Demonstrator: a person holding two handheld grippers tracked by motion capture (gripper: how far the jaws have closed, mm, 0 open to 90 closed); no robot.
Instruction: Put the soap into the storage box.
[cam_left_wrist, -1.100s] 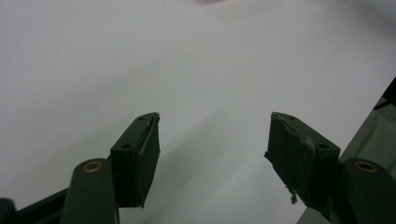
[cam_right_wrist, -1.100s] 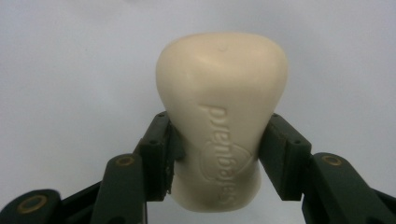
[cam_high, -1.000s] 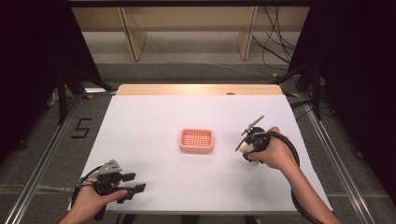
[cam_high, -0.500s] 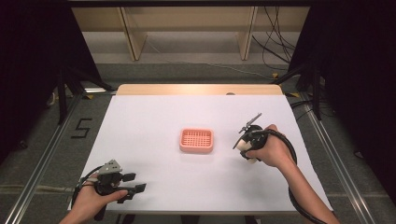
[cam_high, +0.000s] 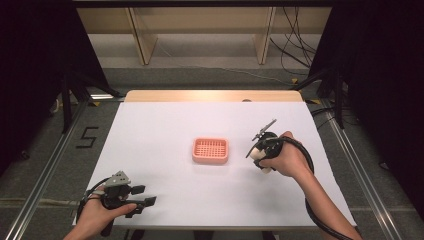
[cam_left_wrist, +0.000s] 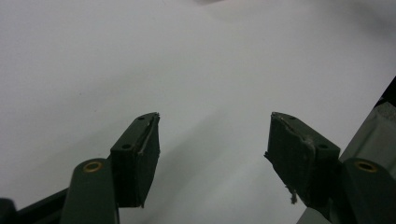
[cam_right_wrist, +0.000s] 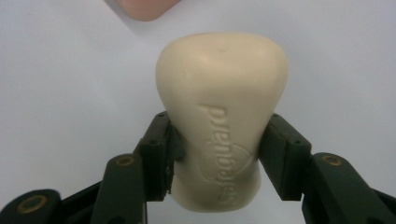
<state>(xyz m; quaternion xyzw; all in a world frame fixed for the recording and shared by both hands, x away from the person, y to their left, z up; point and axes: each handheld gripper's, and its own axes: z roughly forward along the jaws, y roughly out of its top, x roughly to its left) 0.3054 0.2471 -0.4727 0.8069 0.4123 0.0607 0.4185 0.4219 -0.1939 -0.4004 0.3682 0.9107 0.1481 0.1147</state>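
The right gripper (cam_right_wrist: 215, 154), its jaws closed on the waist of a cream soap bar (cam_right_wrist: 219, 116) whose long axis runs along them, sits just right of the pink soap dish (cam_high: 210, 150), while the left gripper (cam_left_wrist: 212, 154) rests wide open and empty, well away.

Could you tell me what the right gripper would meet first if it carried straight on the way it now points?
Probably the pink soap dish, just ahead of the soap bar clamped in the right gripper; depth is unclear.
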